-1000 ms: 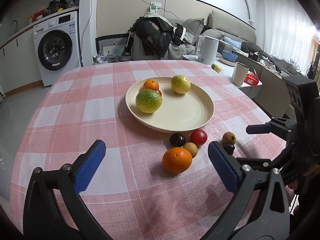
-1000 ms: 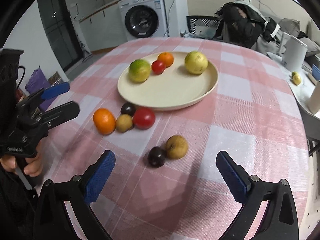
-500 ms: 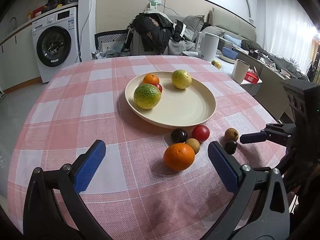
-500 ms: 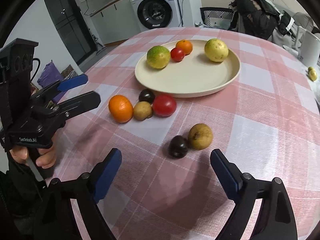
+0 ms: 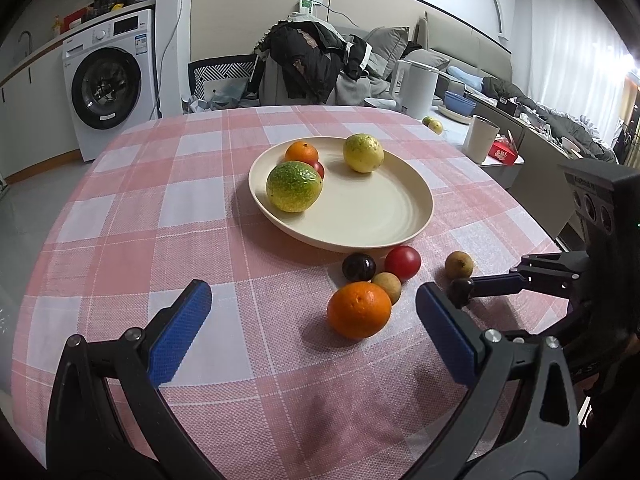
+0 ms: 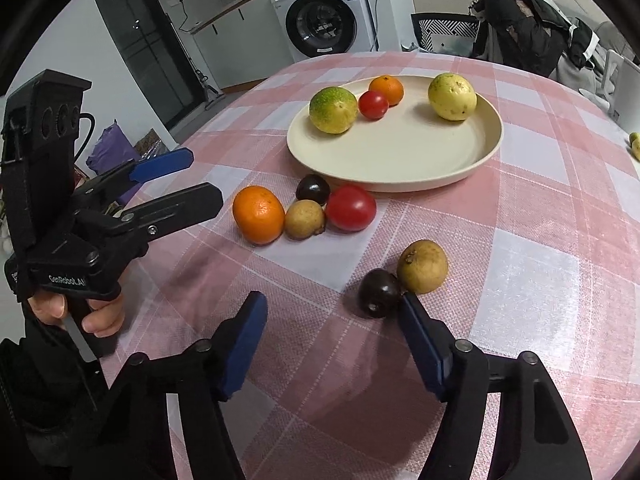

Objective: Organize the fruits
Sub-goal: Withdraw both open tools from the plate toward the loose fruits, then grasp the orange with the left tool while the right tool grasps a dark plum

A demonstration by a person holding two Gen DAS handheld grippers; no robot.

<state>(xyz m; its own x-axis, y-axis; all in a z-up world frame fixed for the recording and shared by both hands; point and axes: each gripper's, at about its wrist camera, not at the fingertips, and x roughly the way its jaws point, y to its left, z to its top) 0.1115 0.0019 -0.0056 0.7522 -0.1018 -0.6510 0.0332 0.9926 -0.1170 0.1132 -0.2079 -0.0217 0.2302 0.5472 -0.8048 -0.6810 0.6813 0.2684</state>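
A cream plate (image 5: 362, 216) on the pink checked cloth holds a green-yellow fruit (image 5: 294, 186), a small orange, a small tomato and a yellow fruit (image 5: 363, 153). Beside the plate lie an orange (image 5: 359, 310), a dark plum (image 5: 358, 267), a small brown fruit and a red tomato (image 5: 403, 262). My left gripper (image 5: 312, 320) is open, and the orange sits just ahead between its fingers. My right gripper (image 6: 334, 322) is closing. A second dark plum (image 6: 378, 292) lies at its right fingertip, beside a brown fruit (image 6: 423, 266). The pads do not press on it.
A white cup (image 5: 482, 139) and a kettle (image 5: 418, 88) stand on a side table beyond the right edge. A chair piled with clothes (image 5: 312, 68) is behind the table. A washing machine (image 5: 108, 84) stands at the back left. A hand (image 6: 96, 312) holds the left gripper.
The right gripper's jaws have narrowed and it has come closer to the second dark plum and the brown fruit. The left gripper has barely moved and stays open.
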